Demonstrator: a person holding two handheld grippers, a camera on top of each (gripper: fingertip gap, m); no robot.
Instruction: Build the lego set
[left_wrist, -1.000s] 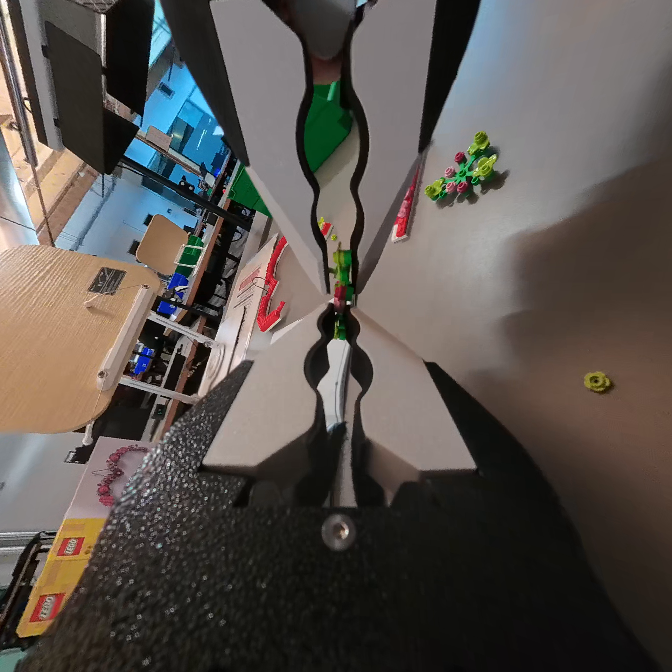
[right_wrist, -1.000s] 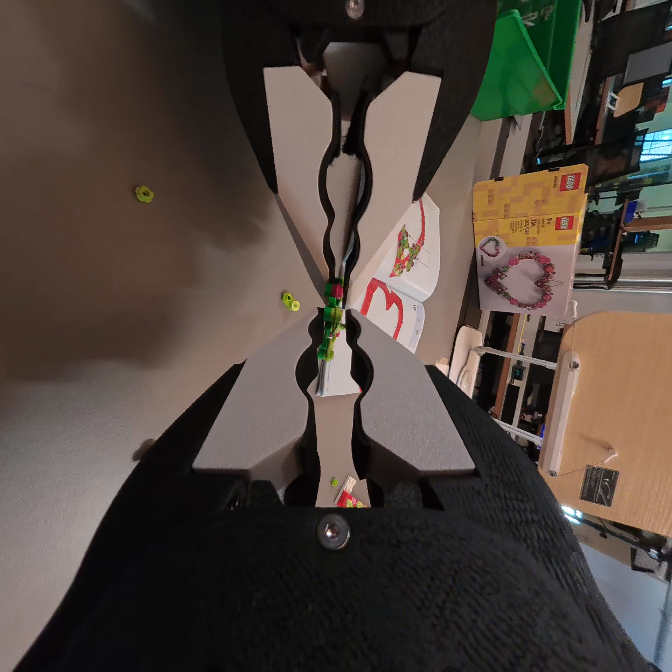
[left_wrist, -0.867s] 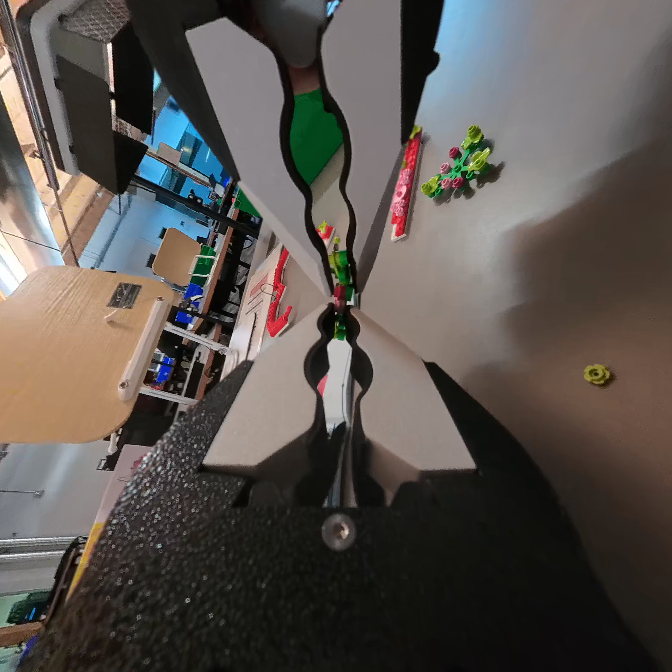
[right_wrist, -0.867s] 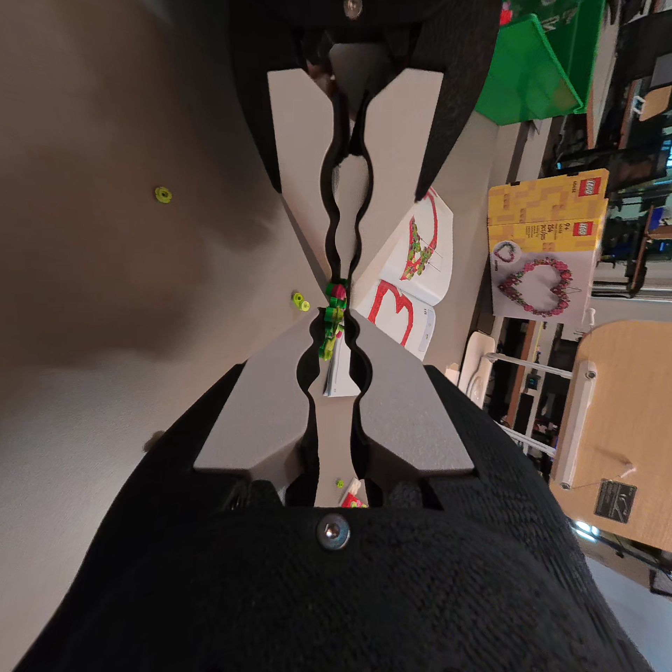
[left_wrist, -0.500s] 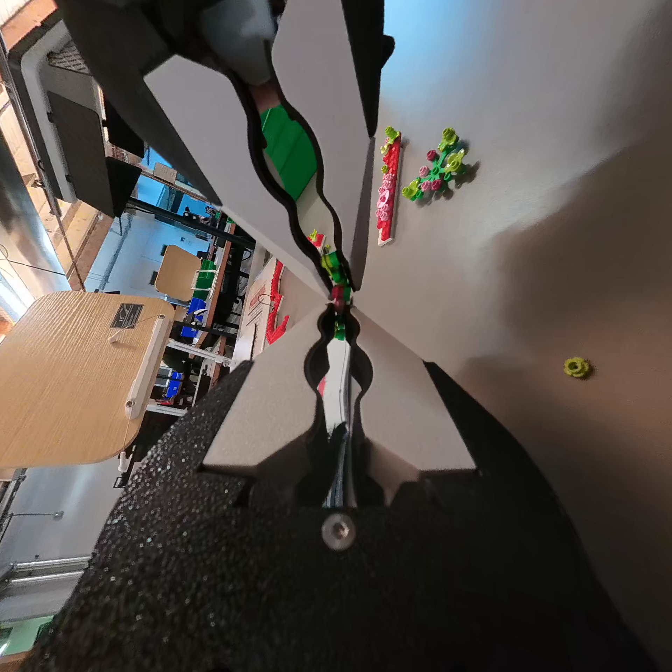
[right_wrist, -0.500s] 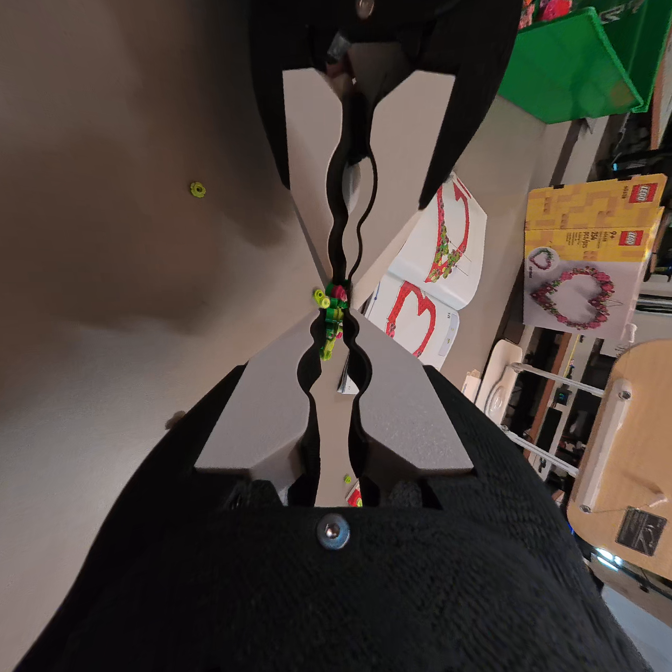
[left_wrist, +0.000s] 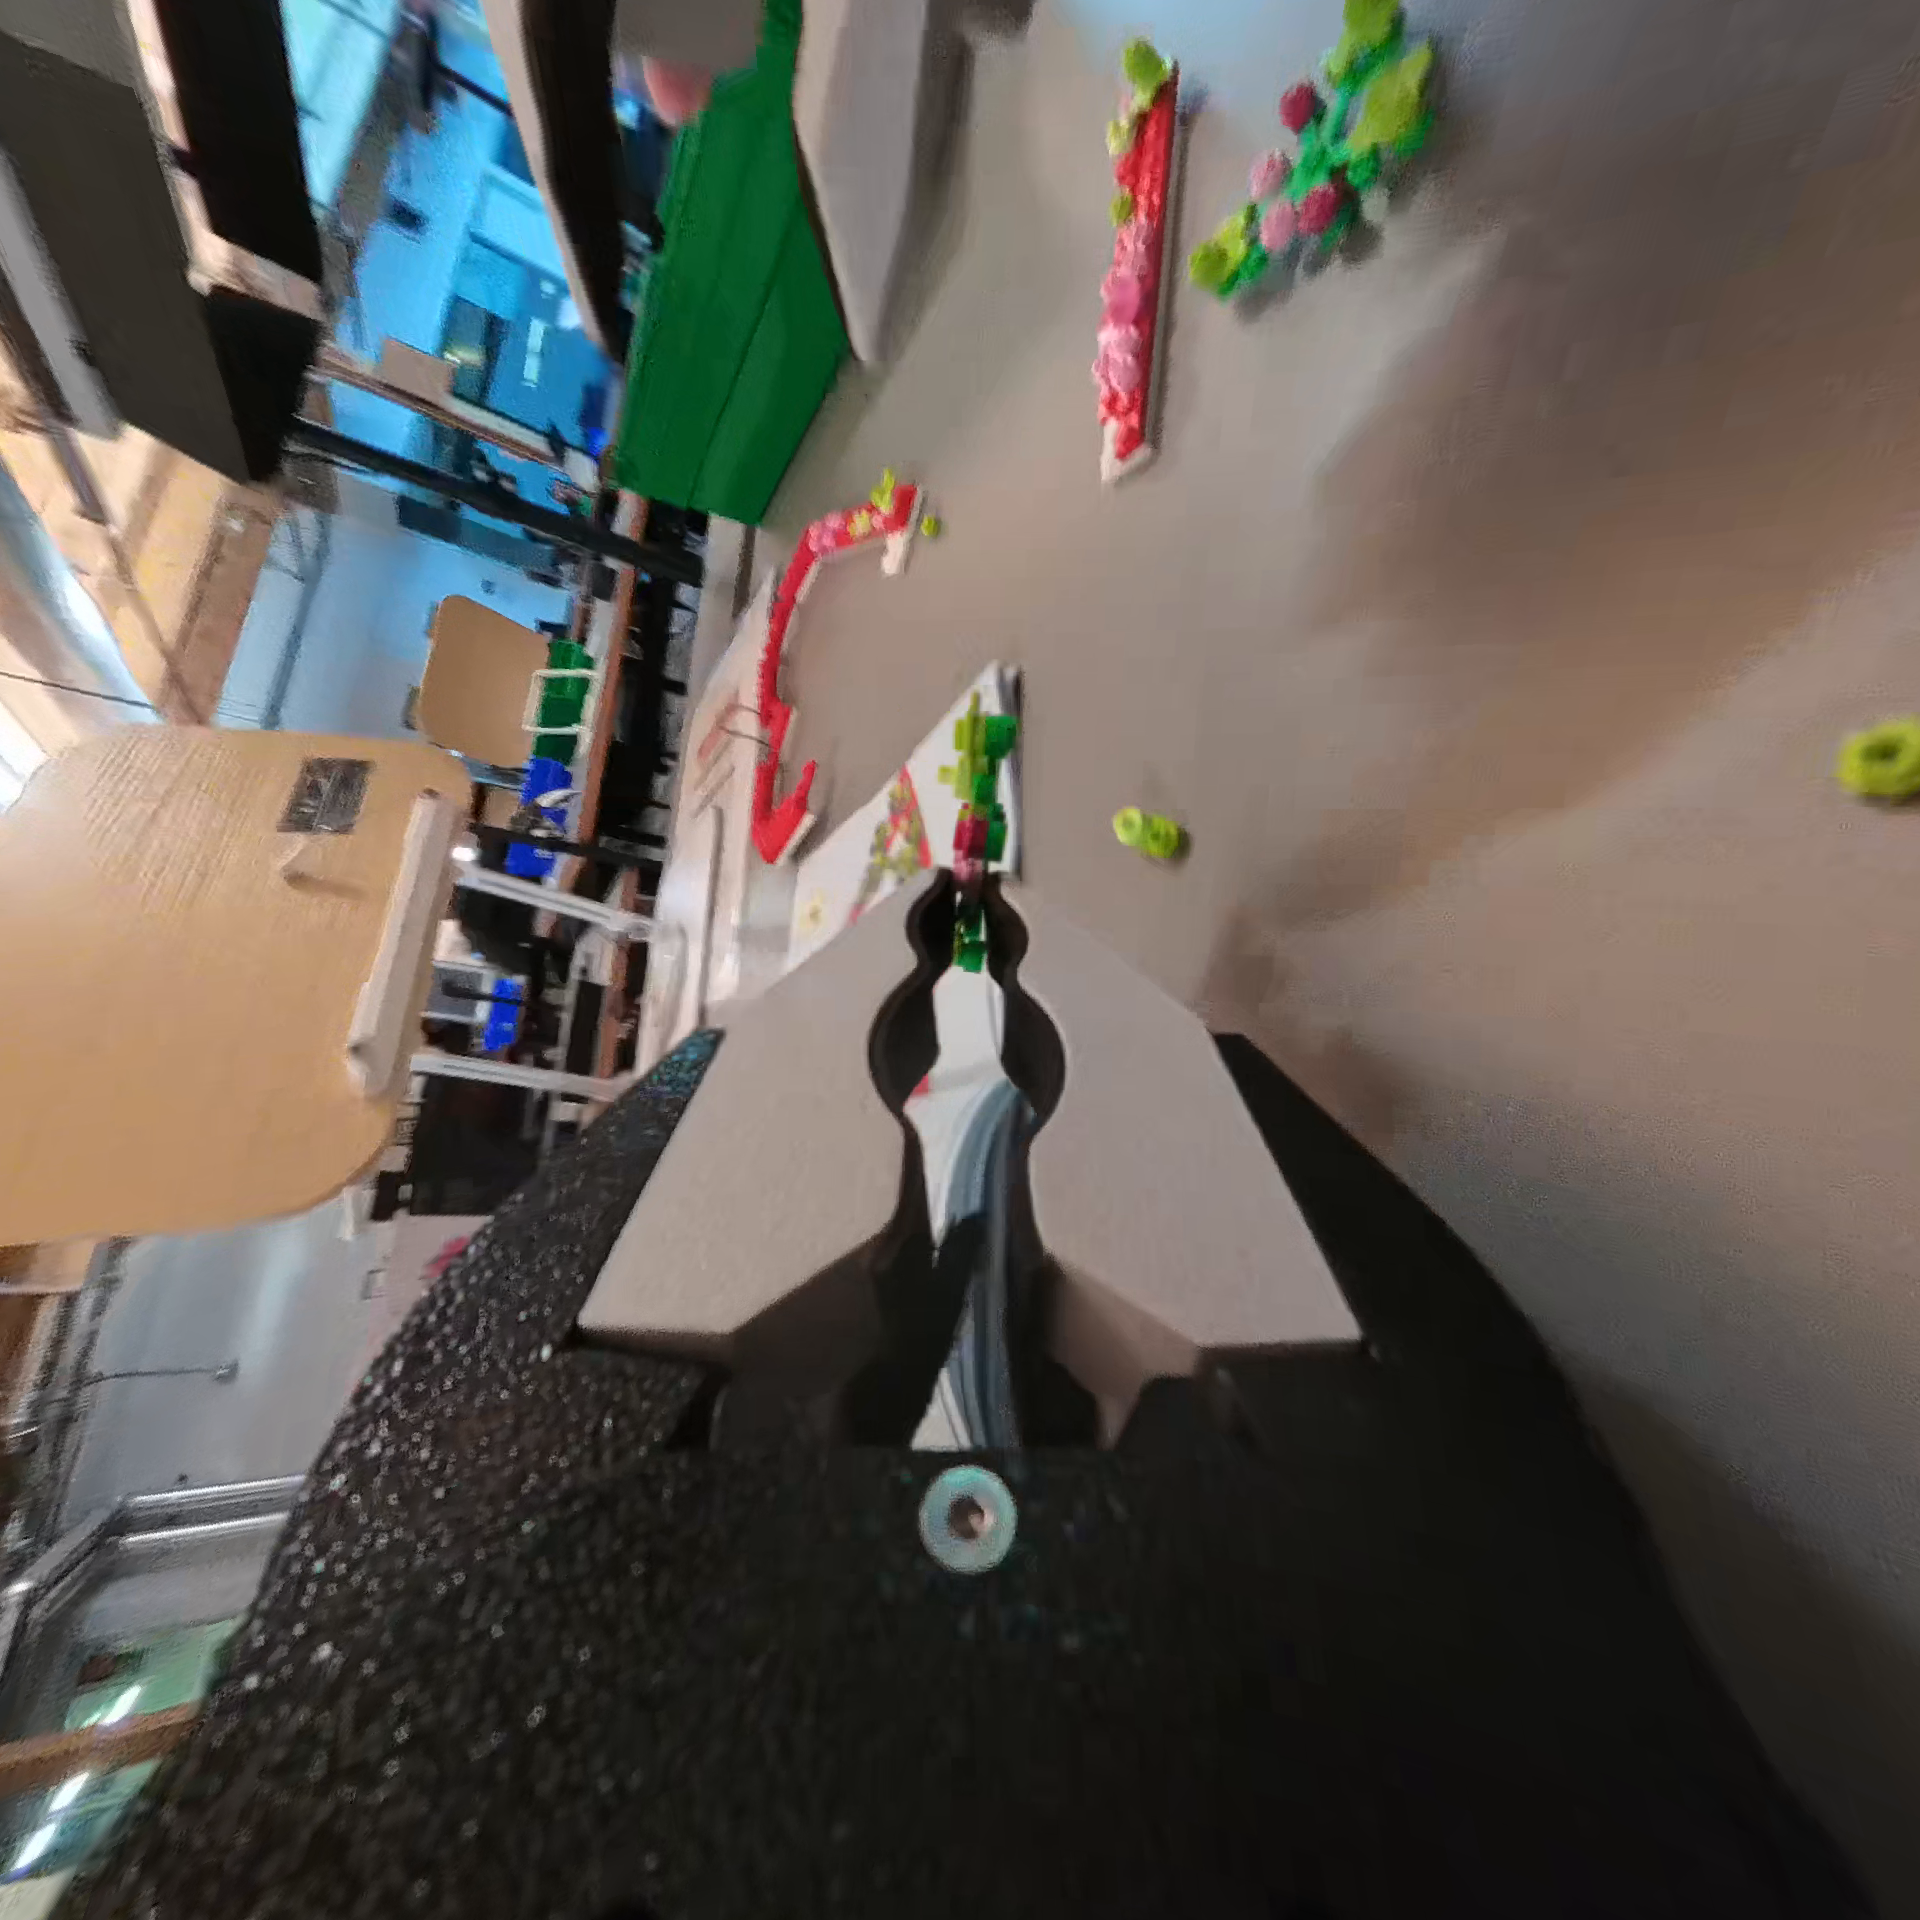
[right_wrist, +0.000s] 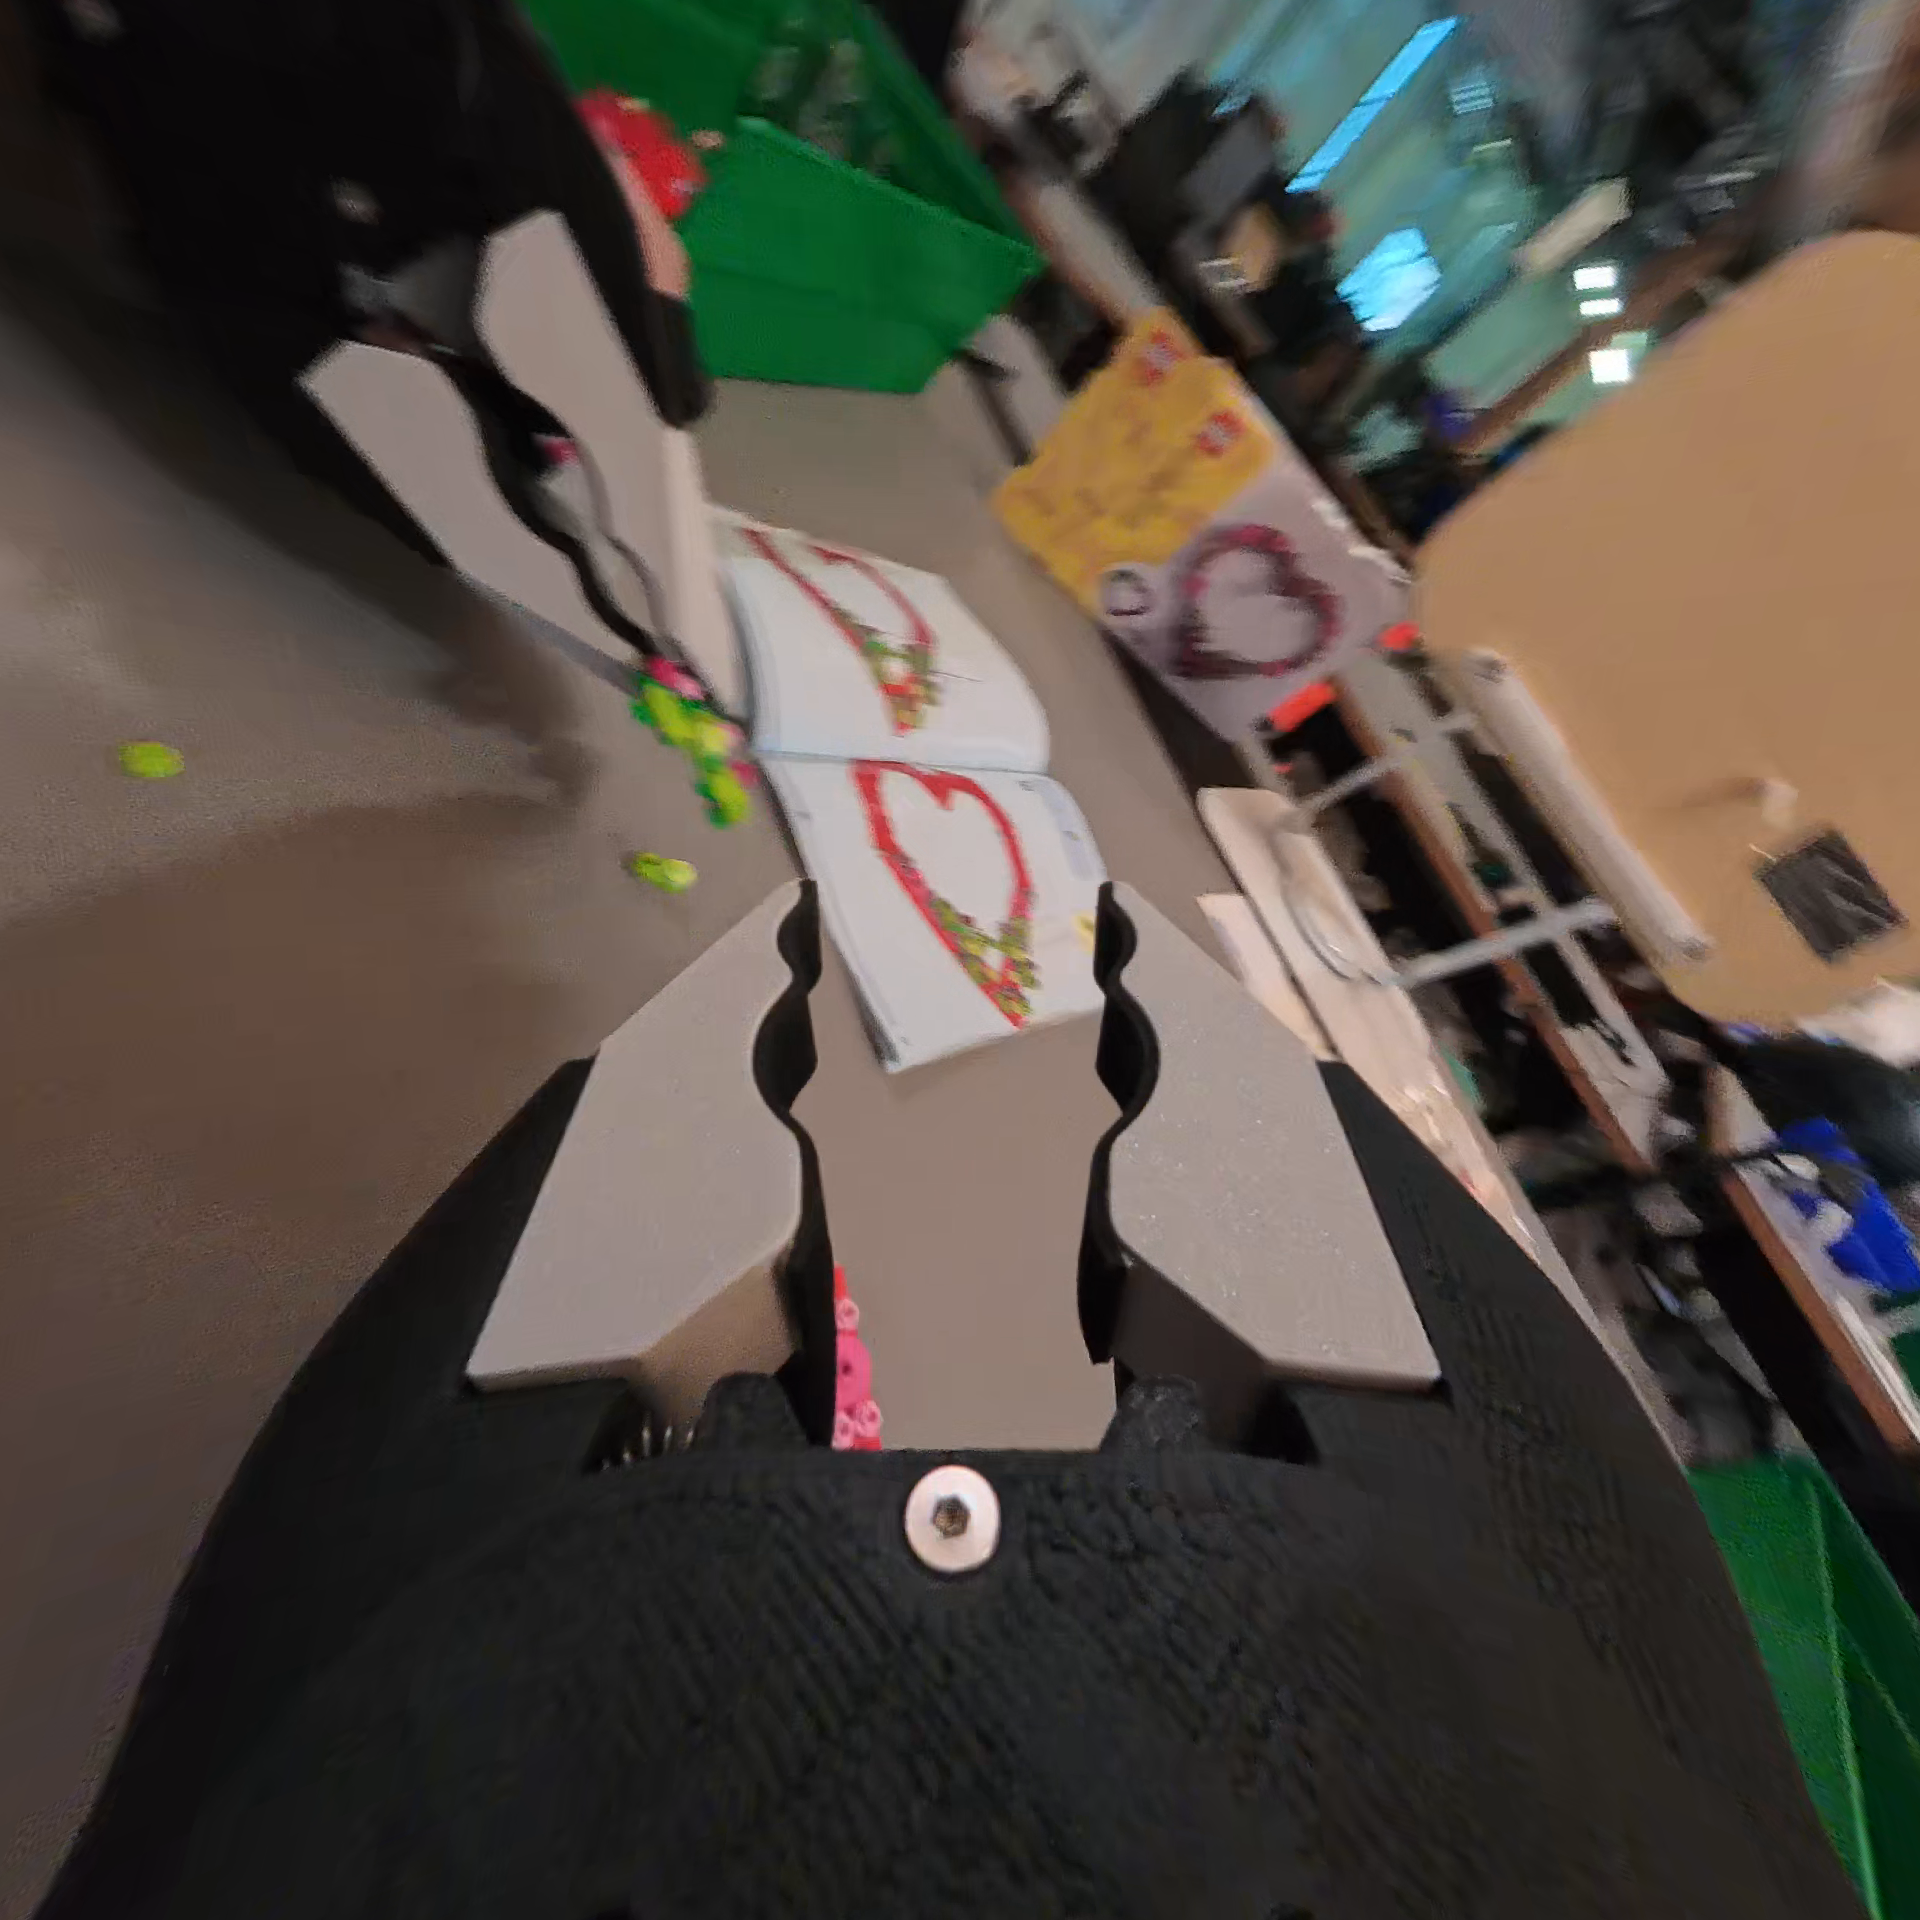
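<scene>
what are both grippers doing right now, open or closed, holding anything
Left gripper: closed on the small green and pink lego flower cluster.
Right gripper: open, nothing between its fingers.

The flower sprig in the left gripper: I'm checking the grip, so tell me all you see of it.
The flower sprig is a small plastic cluster of green stems with lime leaves and dark pink blossoms. The left gripper is shut on its lower end, and the rest sticks out past the fingertips. It is held above the grey table, near the open instruction booklet. Motion blur hides finer detail.
</scene>
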